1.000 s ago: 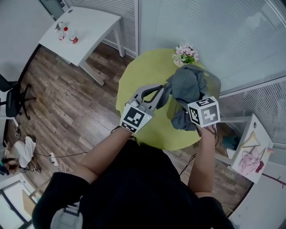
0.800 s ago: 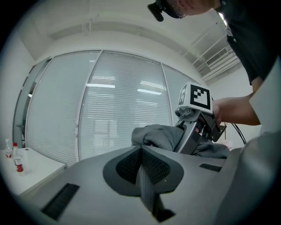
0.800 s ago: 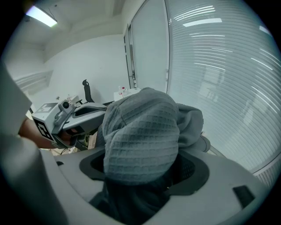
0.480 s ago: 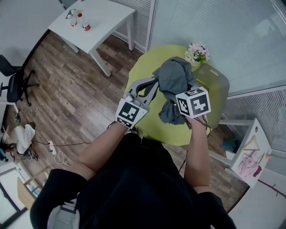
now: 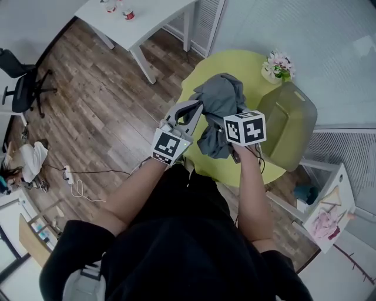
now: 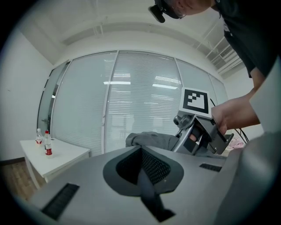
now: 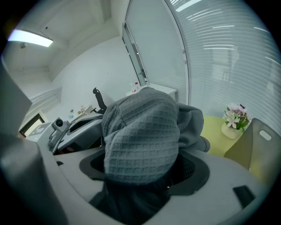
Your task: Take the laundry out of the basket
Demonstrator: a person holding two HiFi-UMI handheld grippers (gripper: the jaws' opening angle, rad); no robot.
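Note:
A bundle of grey waffle-knit laundry (image 5: 220,109) hangs in the air over the round green table (image 5: 202,88), just left of the olive basket (image 5: 288,126). My right gripper (image 5: 228,134) is shut on it; in the right gripper view the laundry (image 7: 142,136) bulges over the jaws and hides the pads of the right gripper (image 7: 145,176). My left gripper (image 5: 197,109) meets the bundle's left edge. Seen from its own camera, the left gripper (image 6: 141,151) has closed jaws with a thin dark strip of cloth pinched between them. The laundry (image 6: 151,139) shows beyond them.
A small pot of flowers (image 5: 278,64) stands on the green table behind the basket. A white table with bottles (image 5: 138,17) is at the far left, an office chair (image 5: 23,88) further left. A rack with pink items (image 5: 326,214) stands at the right. Glass walls with blinds close the far side.
Both grippers have carried the grey laundry leftward, from over the basket to above the green table. The basket now stands uncovered to the right.

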